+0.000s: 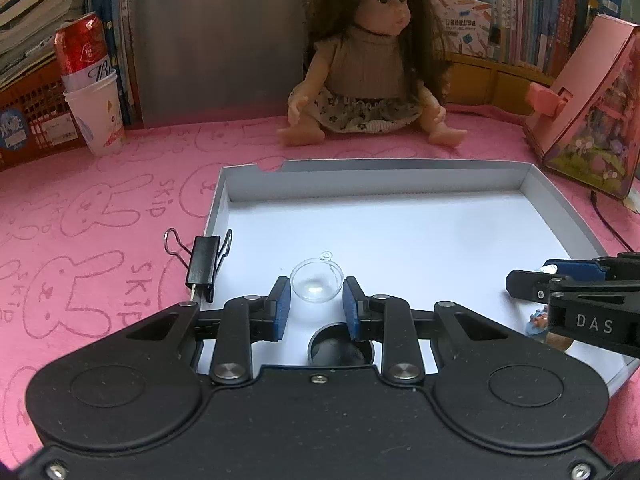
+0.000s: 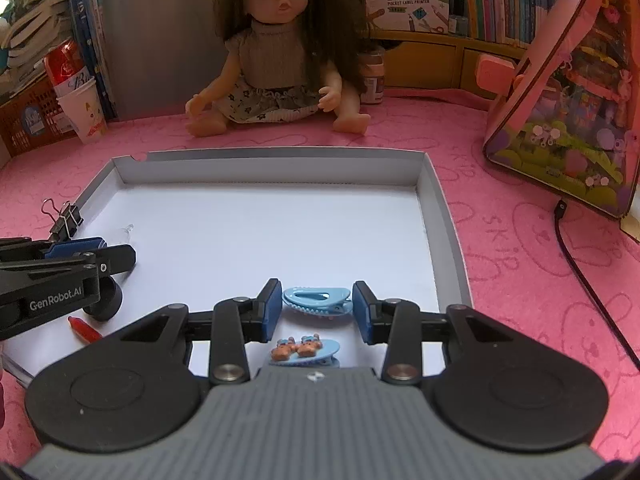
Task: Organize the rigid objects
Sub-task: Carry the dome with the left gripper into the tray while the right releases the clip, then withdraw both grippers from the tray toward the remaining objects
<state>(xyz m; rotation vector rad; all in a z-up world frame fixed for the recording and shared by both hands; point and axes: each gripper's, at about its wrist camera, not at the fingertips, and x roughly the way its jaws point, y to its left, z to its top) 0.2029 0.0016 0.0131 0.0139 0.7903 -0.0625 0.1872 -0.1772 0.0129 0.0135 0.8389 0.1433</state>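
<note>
With the left tongs (image 1: 316, 304) closed lightly on the clear dome (image 1: 317, 282) and the right tongs (image 2: 316, 310) flanking the blue clip (image 2: 318, 300) (contact unclear), lower both gently into the tray (image 2: 444, 216).

both grippers tilt downward side by side; the left gripper (image 1: 316, 304) and the right gripper (image 2: 316, 306) each keep their jaws narrowly parted.

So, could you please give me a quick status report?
Left gripper brackets clear half-dome. Right gripper brackets blue hair clip; contact unclear. Both inside white tray. Nothing blocking.
</note>
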